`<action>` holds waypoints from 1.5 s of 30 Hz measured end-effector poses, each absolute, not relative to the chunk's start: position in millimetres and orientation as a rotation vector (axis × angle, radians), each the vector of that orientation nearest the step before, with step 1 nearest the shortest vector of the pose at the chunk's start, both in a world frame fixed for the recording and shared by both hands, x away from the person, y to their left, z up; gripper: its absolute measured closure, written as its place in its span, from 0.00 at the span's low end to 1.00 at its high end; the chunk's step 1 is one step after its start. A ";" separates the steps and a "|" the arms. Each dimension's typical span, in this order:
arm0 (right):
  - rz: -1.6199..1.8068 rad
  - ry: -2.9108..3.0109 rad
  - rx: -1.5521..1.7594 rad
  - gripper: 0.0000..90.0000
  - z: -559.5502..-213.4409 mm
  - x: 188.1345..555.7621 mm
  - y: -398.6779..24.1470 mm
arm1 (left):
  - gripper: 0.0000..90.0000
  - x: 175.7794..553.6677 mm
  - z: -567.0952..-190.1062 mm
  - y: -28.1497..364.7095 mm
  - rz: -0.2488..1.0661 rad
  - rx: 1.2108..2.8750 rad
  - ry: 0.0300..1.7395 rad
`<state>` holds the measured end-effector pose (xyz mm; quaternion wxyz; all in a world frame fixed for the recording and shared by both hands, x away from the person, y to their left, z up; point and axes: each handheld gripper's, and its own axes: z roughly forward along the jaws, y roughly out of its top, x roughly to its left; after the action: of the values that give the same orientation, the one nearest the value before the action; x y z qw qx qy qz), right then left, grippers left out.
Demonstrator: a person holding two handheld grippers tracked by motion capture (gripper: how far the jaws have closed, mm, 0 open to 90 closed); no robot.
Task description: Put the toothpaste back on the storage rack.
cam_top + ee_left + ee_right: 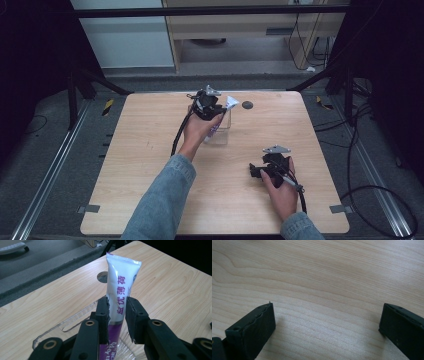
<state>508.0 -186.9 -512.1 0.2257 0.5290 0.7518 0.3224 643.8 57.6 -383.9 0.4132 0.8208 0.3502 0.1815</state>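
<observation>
Overhead: pale wood table [150, 165], grey floor [45, 165] around.

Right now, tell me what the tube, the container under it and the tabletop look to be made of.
Tube: likely soft plastic laminate, glossy white and purple, with a flat crimped top seam; held between the left tool's jaws.
Container: clear hard plastic or perhaps glass; see-through with bright edges.
Tabletop: pale wood or wood-look laminate, matte, with printed-looking grain lines.
</observation>
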 end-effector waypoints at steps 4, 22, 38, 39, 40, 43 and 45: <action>0.888 2.074 1.457 0.01 -512.2 508.0 -187.1 | 0.80 642.3 -382.5 59.5 0.458 2.062 0.878; 0.889 2.073 1.456 0.01 -512.2 508.1 -187.0 | 0.74 628.9 -369.7 59.2 0.480 2.083 0.817; 0.888 2.075 1.451 0.01 -512.3 507.9 -187.1 | 0.34 608.9 -363.2 52.1 0.463 2.102 0.757; 0.888 2.075 1.452 0.01 -512.3 507.8 -187.0 | 0.32 607.6 -363.1 51.0 0.456 2.103 0.755; 0.888 2.074 1.452 0.01 -512.3 507.8 -187.1 | 0.29 606.5 -363.1 49.7 0.443 2.105 0.750; 0.888 2.075 1.452 0.01 -512.3 507.8 -187.1 | 0.20 603.7 -362.8 45.7 0.465 2.125 0.742; 0.889 2.075 1.449 0.01 -512.3 507.9 -187.2 | 0.11 602.8 -361.7 45.7 0.462 2.105 0.765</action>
<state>507.9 -187.2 -512.3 0.2276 0.5262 0.7532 0.3226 602.8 45.7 -361.7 0.4146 0.8376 0.3045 0.1837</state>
